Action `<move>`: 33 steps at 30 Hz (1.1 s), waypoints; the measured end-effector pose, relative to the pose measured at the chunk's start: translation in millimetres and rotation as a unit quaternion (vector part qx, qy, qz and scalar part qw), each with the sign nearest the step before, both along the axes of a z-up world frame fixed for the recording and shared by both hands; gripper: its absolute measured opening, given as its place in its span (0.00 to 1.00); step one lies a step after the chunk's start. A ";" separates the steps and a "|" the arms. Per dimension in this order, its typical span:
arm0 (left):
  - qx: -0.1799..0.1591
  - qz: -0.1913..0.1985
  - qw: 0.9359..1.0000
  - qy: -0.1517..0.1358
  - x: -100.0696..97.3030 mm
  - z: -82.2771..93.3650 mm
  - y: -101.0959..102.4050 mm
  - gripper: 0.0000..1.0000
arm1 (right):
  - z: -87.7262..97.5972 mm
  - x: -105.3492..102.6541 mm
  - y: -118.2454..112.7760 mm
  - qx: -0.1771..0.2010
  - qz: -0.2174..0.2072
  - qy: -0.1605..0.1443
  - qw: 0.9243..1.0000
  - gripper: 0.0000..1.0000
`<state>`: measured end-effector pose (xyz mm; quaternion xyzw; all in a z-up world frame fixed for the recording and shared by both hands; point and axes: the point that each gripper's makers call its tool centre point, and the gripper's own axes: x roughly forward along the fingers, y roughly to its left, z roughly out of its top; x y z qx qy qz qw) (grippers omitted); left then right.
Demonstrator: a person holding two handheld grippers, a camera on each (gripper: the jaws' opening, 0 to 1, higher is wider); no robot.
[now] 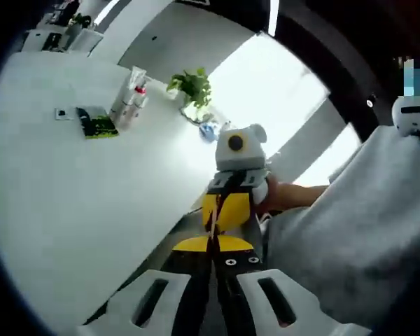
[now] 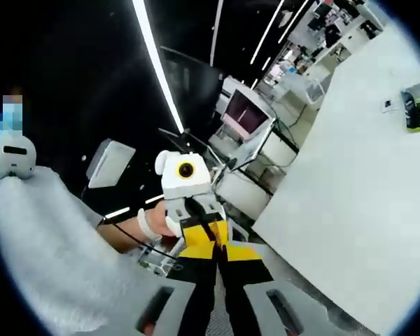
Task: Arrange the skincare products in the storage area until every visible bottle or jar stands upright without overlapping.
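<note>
Left gripper view: white counter fills left frame; skincare tubes stand upper left, well apart from both claws. Left claw and right claw clenched, empty. Tubes likely light, slick; grip mid-body.

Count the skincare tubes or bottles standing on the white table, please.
2, as far as I can tell: a white tube and a bottle touching it, on the far part of the white table, left of the plant. Others may be hidden.
</note>
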<state>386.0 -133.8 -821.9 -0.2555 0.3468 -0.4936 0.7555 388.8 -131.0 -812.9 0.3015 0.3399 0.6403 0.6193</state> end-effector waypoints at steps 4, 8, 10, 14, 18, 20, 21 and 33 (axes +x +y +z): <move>-0.050 0.070 0.996 0.014 16.1 7.2 10.6 0.00 | 4.3 15.4 -5.6 0.019 -0.035 0.023 0.999 0.05; -0.115 0.121 0.985 0.034 23.8 12.5 12.0 0.00 | 8.9 16.1 -5.9 0.035 -0.036 0.029 0.998 0.00; -0.146 0.145 0.977 0.048 26.6 13.0 9.2 0.00 | 9.8 21.6 -9.2 0.040 -0.049 0.036 0.997 0.00; -0.185 0.149 0.970 0.052 23.5 15.6 4.5 0.00 | 14.1 23.4 -11.9 0.053 -0.048 0.053 0.996 0.00; -0.215 0.122 0.967 0.063 20.0 27.9 3.1 0.06 | 11.4 12.5 -7.6 0.044 -0.021 0.061 0.997 0.00; -0.211 0.119 0.968 0.063 22.3 30.1 3.5 0.05 | 11.9 6.6 -5.1 0.044 -0.006 0.063 0.997 0.00; -0.204 0.117 0.970 0.061 22.9 28.6 4.6 0.00 | 11.6 5.3 -4.3 0.043 -0.003 0.064 0.997 0.00; -0.241 0.187 0.951 0.057 39.3 28.8 17.1 0.00 | 18.7 33.4 -14.5 0.075 -0.074 0.071 0.992 0.00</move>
